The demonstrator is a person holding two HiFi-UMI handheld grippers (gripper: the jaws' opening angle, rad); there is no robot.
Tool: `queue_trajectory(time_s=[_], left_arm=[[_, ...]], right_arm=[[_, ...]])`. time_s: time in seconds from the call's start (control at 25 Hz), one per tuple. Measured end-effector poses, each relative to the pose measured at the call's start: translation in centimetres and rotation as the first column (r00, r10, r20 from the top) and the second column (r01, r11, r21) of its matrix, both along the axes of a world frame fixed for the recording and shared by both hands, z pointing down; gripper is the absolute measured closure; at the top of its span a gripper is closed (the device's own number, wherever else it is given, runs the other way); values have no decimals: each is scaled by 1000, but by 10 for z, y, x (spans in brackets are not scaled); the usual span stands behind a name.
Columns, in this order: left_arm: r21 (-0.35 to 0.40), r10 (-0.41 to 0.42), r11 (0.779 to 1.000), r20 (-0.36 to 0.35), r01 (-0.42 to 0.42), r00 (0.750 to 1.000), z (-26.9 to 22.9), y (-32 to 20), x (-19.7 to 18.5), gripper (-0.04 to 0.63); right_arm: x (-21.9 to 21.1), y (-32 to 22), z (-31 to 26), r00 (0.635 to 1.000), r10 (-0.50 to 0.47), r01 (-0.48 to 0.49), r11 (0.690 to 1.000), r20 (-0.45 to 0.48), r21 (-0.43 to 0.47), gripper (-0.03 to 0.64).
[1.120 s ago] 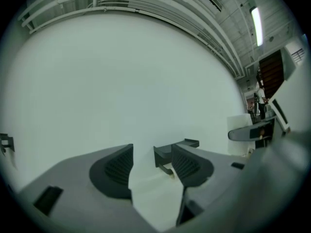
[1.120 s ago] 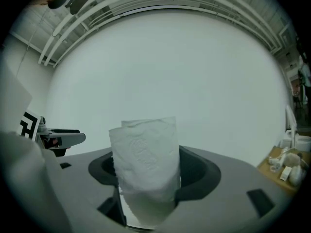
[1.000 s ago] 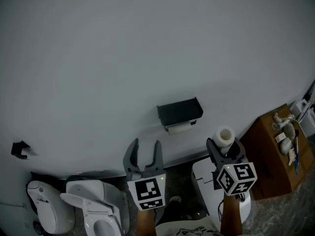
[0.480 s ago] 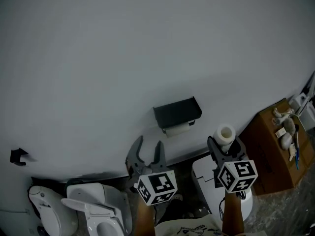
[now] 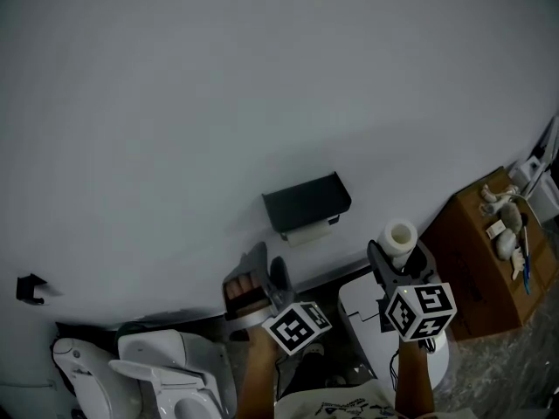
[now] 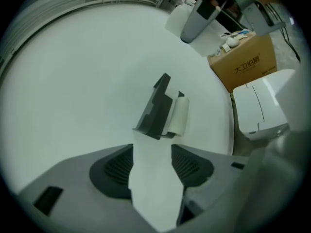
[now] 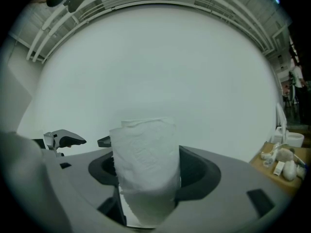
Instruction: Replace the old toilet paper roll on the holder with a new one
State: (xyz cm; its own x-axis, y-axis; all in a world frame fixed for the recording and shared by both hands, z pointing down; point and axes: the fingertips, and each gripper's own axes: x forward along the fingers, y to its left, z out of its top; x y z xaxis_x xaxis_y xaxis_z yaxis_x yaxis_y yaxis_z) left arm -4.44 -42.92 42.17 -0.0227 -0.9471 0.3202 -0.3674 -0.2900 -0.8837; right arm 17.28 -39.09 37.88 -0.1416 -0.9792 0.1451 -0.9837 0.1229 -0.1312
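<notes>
A black toilet paper holder (image 5: pixel 306 202) is fixed to the white wall, with the thin old roll (image 5: pixel 311 231) hanging under it. My left gripper (image 5: pixel 265 266) is below and left of the holder, rolled onto its side. In the left gripper view its jaws stand open with nothing between them, and they point at the holder (image 6: pixel 155 108) and the old roll (image 6: pixel 178 115), a short way off. My right gripper (image 5: pixel 399 257) is lower right of the holder, shut on a new white roll (image 5: pixel 401 237) held upright. That roll (image 7: pixel 146 161) fills the gap between the right jaws.
A brown cardboard box (image 5: pixel 489 256) with small items on top stands at the right. A white lidded bin (image 5: pixel 362 308) sits below the right gripper. A toilet (image 5: pixel 166 374) is at the lower left. A small black hook (image 5: pixel 31 288) is on the wall at far left.
My left gripper has risen toward the holder and rolled onto its side. The right gripper has stayed where it was with the new roll.
</notes>
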Motion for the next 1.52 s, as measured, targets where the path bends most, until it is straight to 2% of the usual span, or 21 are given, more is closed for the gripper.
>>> queue_trajectory(time_s=[0.2,0.4,0.64,0.88,1.16,1.52], left_arm=[[-40,26,999,-1,-26,1000,13,-5,11,367],[-57,62,997,55,-59,997,26,-13,24,367],[-82,132,990,206,-117,970,44,-24,50,368],[-70,196,980,233,-184,953,44,-37,75,368],[-60,206,979,281,-197,937,49,-54,87,368],[-45,207,978,283,-203,936,51,-61,95,403]], right_arm=[[8,-1,3,1000,21,-21,1000,0,-8,301],[16,-4,6,999,44,-44,999,2,-13,301],[25,-8,11,998,62,-62,998,-1,-25,301],[33,-14,16,997,80,-81,996,-5,-39,301],[45,-19,18,994,108,-108,993,-9,-48,301],[56,-24,23,990,142,-142,988,-6,-60,301]])
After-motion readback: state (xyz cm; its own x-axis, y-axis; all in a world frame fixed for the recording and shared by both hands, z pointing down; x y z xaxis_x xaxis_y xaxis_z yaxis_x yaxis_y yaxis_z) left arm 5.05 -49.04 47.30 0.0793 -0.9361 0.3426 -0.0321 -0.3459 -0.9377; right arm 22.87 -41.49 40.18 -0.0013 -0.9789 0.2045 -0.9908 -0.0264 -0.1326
